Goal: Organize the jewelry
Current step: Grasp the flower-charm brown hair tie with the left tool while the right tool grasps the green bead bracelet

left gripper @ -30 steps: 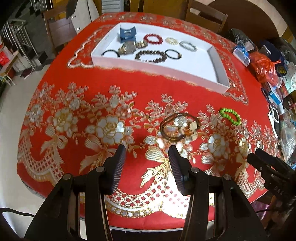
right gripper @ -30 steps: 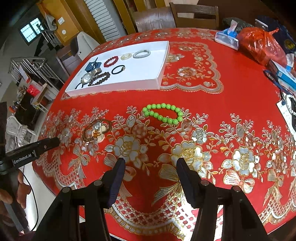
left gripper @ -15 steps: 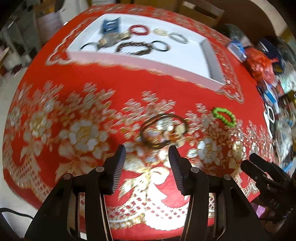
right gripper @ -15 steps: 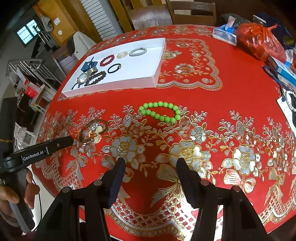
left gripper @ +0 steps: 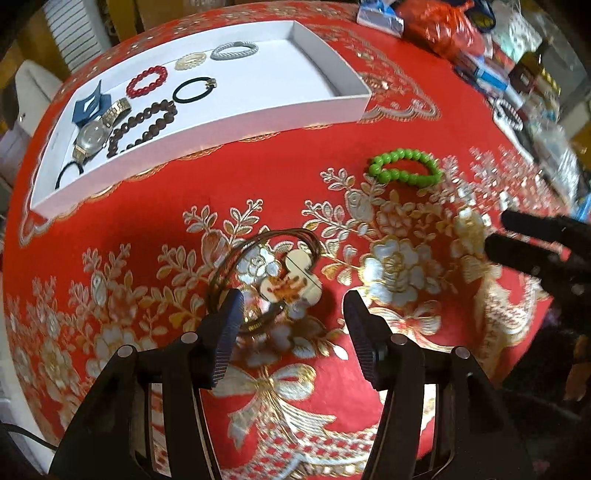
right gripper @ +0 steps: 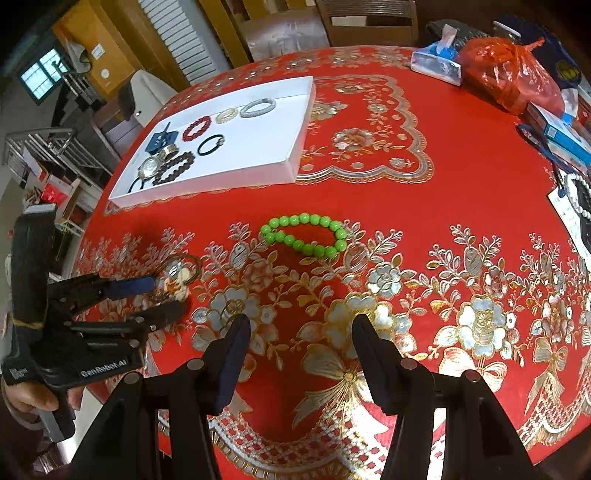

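Observation:
A brown cord bracelet with a cream clover charm point(left gripper: 288, 282) lies flat on the red floral tablecloth. My left gripper point(left gripper: 291, 301) points down just over it with its jaws opening. The charm sits between the fingertips, and the pads do not press on it. The right wrist view shows the same gripper point(right gripper: 162, 299) at the bracelet point(right gripper: 177, 277). A green bead bracelet point(right gripper: 304, 234) lies on the cloth, beyond my right gripper point(right gripper: 301, 328), which stands open with nothing in it. Farther back, a white tray point(left gripper: 221, 122) holds several pieces, among them a watch point(left gripper: 90, 136).
A red plastic bag point(right gripper: 513, 74), a tissue pack point(right gripper: 437, 64) and boxes crowd the right side of the table. Wooden chairs point(right gripper: 365, 22) stand behind it. The table's front edge runs close under both grippers. A hand point(right gripper: 33, 398) holds the left gripper's handle.
The left gripper moved forward and down over the brown bracelet, rolled so the tray swung left, and its jaws widened. The right gripper stayed put.

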